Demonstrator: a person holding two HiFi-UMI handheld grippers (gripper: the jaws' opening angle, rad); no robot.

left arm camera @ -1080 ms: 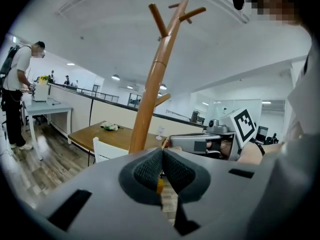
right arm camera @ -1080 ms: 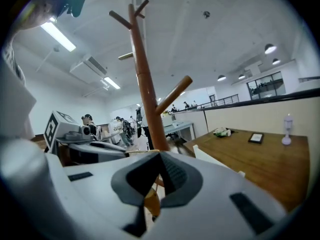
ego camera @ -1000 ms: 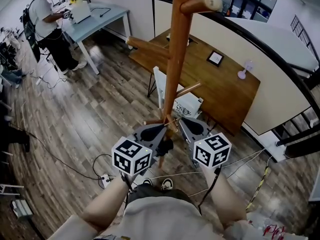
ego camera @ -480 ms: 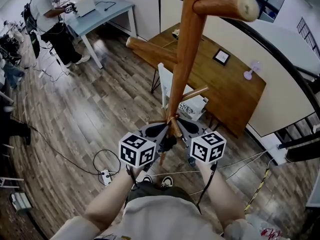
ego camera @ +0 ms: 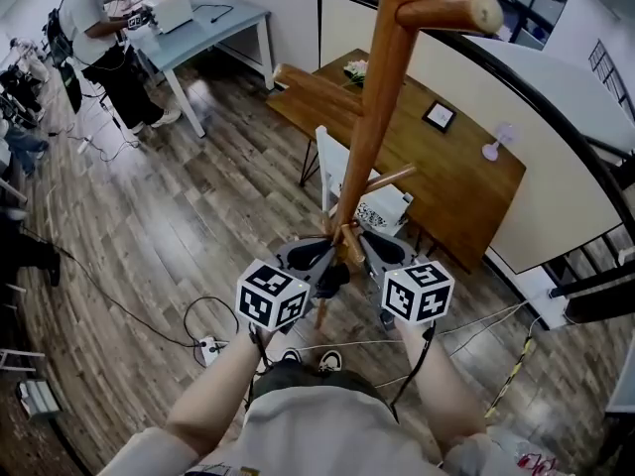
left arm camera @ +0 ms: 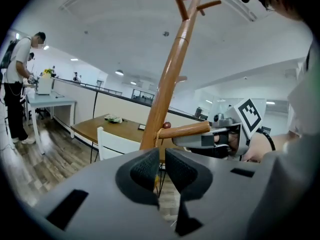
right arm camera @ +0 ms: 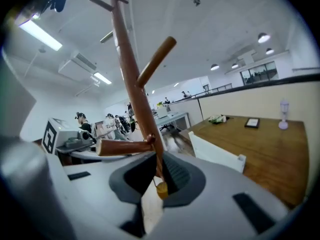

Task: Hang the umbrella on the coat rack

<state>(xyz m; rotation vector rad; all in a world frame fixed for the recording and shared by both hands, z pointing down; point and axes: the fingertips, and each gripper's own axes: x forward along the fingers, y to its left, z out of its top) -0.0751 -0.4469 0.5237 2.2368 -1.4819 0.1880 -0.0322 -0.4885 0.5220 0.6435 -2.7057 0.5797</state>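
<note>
Nudged nearer the coat rack (ego camera: 382,97), right claw (right arm camera: 156,170) pinches the yellow-tipped umbrella cord (right arm camera: 161,189); left claw (left arm camera: 161,166) clenched.

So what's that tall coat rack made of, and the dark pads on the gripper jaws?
Coat rack: looks like wood, orange-brown with a smooth, slightly glossy finish. The upper peg's cut end is paler, like bare timber.
Pads, in the left gripper view: matte dark grey with a fine woven-looking texture. Probably rubber or soft plastic, though the look leaves that open.
</note>
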